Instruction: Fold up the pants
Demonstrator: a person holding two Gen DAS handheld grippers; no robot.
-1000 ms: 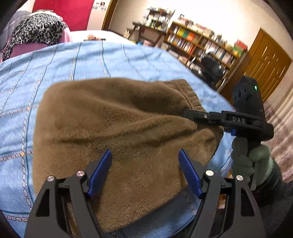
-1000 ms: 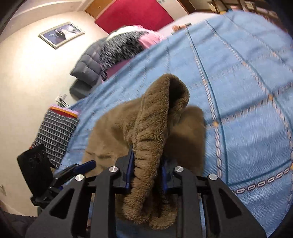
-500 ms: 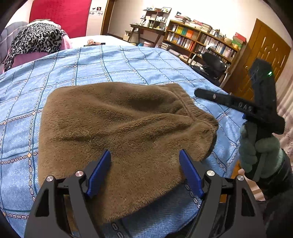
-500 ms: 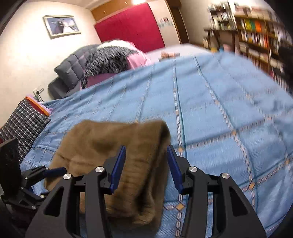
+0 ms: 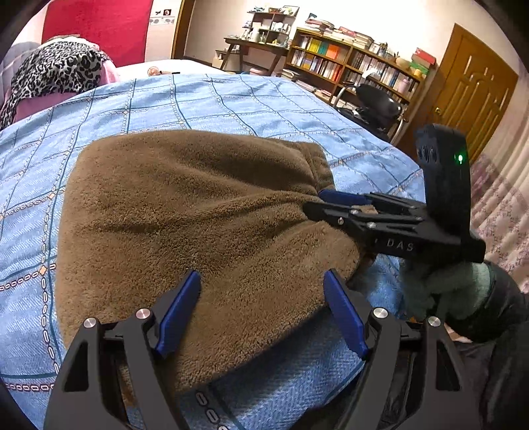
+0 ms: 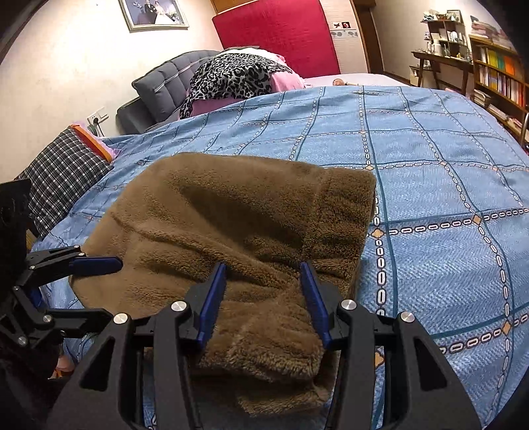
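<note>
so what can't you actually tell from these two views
- Pants: legs and layer count hidden inside the fold, both views.
- Near edge of pants: cut off behind the right claw in its view.
- Right claw in the left view: tips buried in fleece, grip unclear.
- Book titles: too small.

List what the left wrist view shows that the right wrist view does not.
Only the left wrist view: a brown wooden door, a black office chair and a green-gloved hand. Only the right wrist view: a framed wall picture, a grey tufted headboard and a checked pillow. Both: the folded brown fleece pants on the blue patterned bedspread.
</note>
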